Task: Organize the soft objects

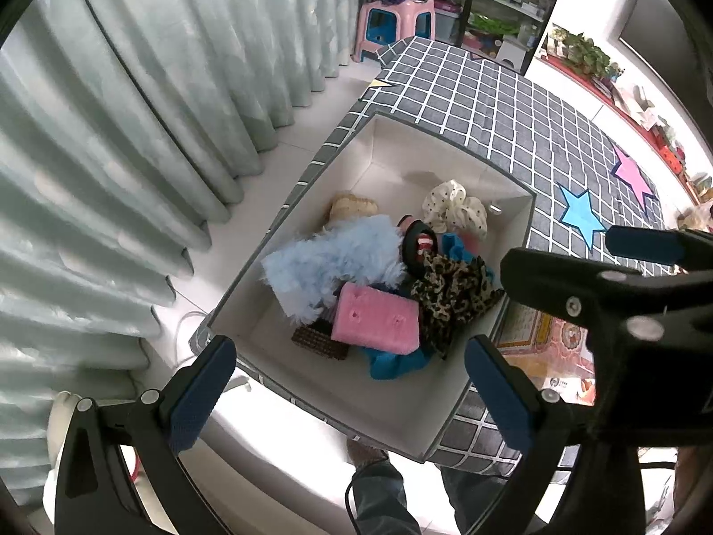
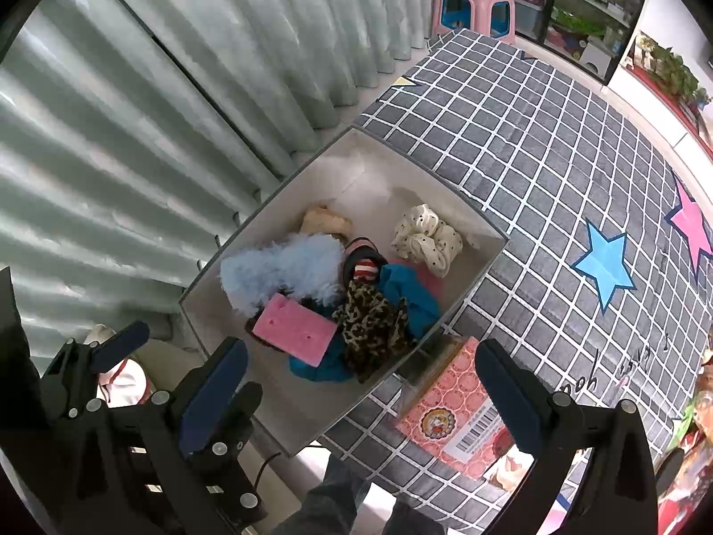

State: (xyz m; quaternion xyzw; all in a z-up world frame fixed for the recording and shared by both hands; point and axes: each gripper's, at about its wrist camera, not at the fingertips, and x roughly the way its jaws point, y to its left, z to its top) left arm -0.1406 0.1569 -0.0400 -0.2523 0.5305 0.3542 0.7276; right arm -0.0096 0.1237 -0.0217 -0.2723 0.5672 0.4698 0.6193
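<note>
While both tools hang above the near end of the storage box, the left gripper has its blue-padded fingers spread wide with nothing between them, and the right gripper is likewise wide apart and empty. Below them, at the bottom edge of each view, a person's trouser legs show beside the table. Inside the white-lined box, nearest the grippers, lie a pink sponge resting partly on a dark brown woven piece, a teal cloth and a leopard-print scrunchie touching the sponge's right side. Further in, a fluffy light-blue item leans against a black and red-striped piece. Beyond these sit a beige knitted item and a cream polka-dot scrunchie, near the box's far wall. Just beside the box's right wall lies a pink patterned packet with a barcode. All of it rests on a grey checked tablecloth bearing a blue star and a pink star, with pale curtains to the left and a pink stool far behind.
</note>
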